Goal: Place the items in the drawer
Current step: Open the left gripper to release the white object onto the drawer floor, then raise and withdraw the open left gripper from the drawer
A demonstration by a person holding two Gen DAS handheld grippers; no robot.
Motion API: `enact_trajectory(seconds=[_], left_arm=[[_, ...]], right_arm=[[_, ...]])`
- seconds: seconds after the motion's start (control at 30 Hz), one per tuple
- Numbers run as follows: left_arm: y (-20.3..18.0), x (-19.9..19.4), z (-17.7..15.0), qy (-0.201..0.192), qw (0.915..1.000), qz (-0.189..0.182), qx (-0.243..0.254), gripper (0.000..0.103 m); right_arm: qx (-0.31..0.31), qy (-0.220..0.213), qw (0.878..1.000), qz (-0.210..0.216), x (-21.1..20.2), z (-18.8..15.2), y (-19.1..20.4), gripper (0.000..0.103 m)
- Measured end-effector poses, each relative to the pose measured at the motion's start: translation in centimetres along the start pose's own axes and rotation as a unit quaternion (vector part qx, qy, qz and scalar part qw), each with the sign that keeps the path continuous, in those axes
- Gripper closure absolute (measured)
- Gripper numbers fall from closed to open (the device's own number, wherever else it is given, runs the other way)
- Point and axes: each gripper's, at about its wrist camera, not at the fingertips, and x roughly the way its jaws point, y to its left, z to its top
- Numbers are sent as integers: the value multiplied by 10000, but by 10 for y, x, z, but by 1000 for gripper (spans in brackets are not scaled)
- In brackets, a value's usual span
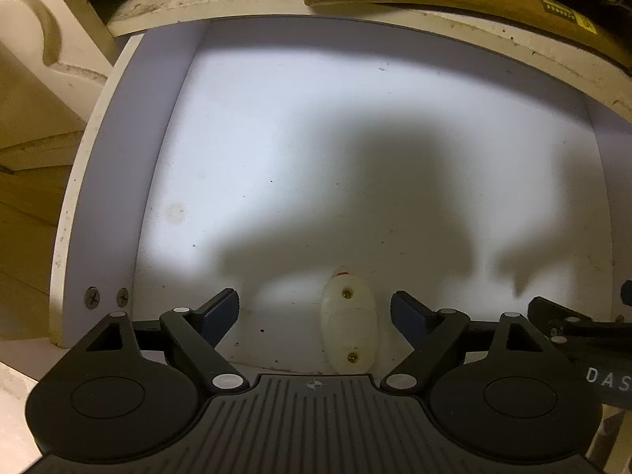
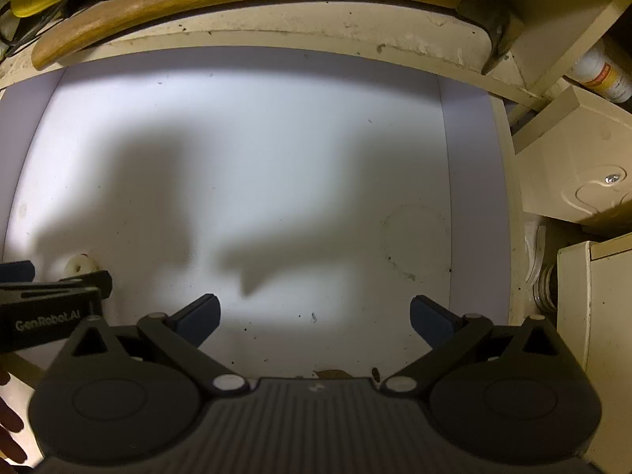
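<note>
Open white laminate drawer (image 1: 276,138) sits bare directly under both tools, only its cream oval plastic fitting (image 1: 348,326) between the left tool (image 1: 315,306) jaws, so placing looks not yet started; left and right tool (image 2: 315,312) both point steeply down, spread wide, gripping nothing.

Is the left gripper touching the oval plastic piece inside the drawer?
Apart. In the left wrist view the open left gripper has the oval piece between its fingers, with gaps on both sides.
</note>
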Motion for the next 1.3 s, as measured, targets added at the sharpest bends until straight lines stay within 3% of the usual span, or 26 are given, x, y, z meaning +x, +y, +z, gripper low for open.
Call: enact_trajectory(seconds=[0.4,1.3], left_arm=[[-2,-7,-1,-64,9999,17,77,9],[-1,-71,-8,-677,9977,-30,-39,9]], right_arm=[[21,-52,10000,-17,-4,1,-1,0],[227,-388,9990,-23,-36,-4,-13,0]])
